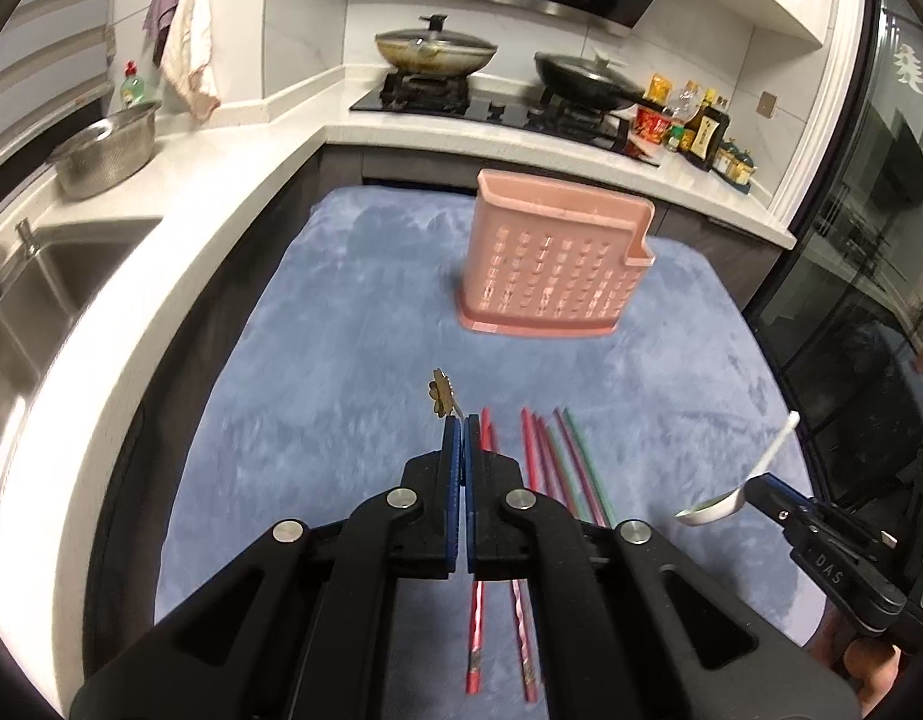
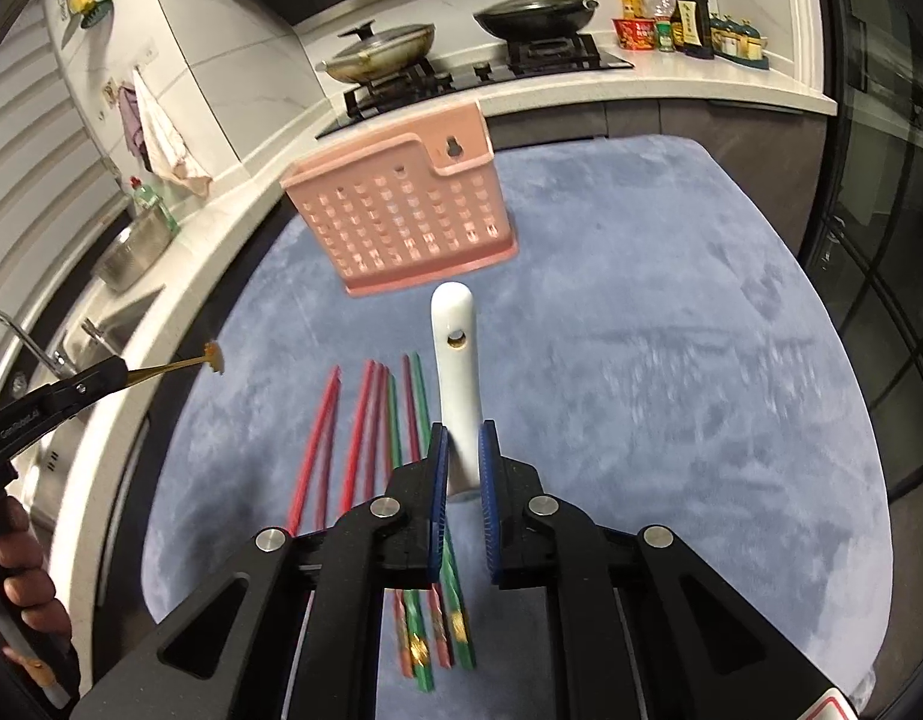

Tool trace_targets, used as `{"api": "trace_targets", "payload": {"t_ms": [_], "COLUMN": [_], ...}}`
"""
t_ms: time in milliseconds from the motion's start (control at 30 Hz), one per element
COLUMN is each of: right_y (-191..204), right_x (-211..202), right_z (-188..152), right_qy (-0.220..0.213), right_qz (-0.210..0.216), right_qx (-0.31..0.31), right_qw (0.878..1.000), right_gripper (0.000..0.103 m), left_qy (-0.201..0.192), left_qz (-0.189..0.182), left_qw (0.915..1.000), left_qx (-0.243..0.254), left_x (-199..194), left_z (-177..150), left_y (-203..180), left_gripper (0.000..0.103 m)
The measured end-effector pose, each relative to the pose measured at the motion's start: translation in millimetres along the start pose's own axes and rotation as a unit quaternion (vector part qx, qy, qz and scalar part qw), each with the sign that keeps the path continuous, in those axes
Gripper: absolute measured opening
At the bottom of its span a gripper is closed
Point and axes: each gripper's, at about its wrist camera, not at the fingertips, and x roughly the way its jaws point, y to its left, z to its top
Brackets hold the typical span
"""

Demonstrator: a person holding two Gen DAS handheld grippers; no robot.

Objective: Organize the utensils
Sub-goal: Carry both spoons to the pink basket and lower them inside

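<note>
A pink perforated utensil holder (image 1: 554,261) stands upright on the blue mat (image 1: 353,324); it also shows in the right wrist view (image 2: 404,216). My left gripper (image 1: 463,420) is shut on a thin gold utensil with a flower-shaped end (image 1: 442,393), held above the mat; it shows at the left of the right wrist view (image 2: 212,358). My right gripper (image 2: 461,429) is shut on a white ceramic spoon (image 2: 458,354), handle pointing at the holder; it also appears in the left wrist view (image 1: 722,501). Several red and green chopsticks (image 2: 365,420) lie on the mat below both grippers.
A white counter wraps around the mat, with a sink (image 1: 35,294) and a steel colander (image 1: 104,150) at the left. A stove with two lidded pans (image 1: 434,51) and sauce bottles (image 1: 701,123) stand behind. A dark glass door (image 1: 869,276) is at the right.
</note>
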Motion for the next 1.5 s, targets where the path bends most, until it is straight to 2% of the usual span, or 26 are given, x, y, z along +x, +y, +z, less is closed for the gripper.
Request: {"api": "trace_targets", "payload": {"t_ms": [100,233,367,500,533,767,1267,1367,1400,1467,1500], "right_y": [6,13,4,-17,-20,-54,-64,-61,-60,-58,-56], "right_x": [-3,5,13,30,33,69,166,174,175,176,176], "right_z": [25,53,52,40,39,41,65,64,65,65,64], "right_qy": [-0.020,-0.040,-0.034,-0.010,-0.006,0.032,0.123,0.122,0.122,0.119,0.118], "right_qz": [0.010,-0.007,-0.017,-0.036,-0.042,-0.067,-0.096,-0.104,-0.107,-0.111,-0.113], "right_qx": [-0.008,-0.035,-0.031,-0.017,-0.014,-0.002,-0.062,-0.079,-0.083,-0.094,-0.097], "right_qw": [1.000,0.999,0.999,0.999,0.999,0.997,0.986,0.984,0.983,0.982,0.982], "right_gripper": [0.001,0.001,0.001,0.023,0.025,0.025,0.025,0.025,0.025,0.016,0.016], "left_qy": [-0.017,-0.048,-0.058,-0.038,-0.030,0.010,0.070,0.076,0.077,0.080,0.081], "left_qz": [-0.008,-0.006,-0.004,-0.004,-0.007,-0.002,-0.001,0.000,0.001,0.001,0.000], "left_qw": [0.9998,0.9986,0.9980,0.9991,0.9994,0.9999,0.9974,0.9969,0.9968,0.9966,0.9965], "left_qx": [0.008,0.022,0.023,0.020,0.017,0.007,-0.016,-0.019,-0.019,-0.020,-0.021], "left_x": [-2,-5,-4,6,10,33,93,101,102,106,106], "left_z": [25,57,65,54,50,26,19,21,20,20,20], "left_y": [-6,-17,-21,-20,-19,-12,-3,0,0,1,0], "left_gripper": [0.001,0.001,0.001,0.001,0.001,0.001,0.001,0.001,0.001,0.001,0.001]}}
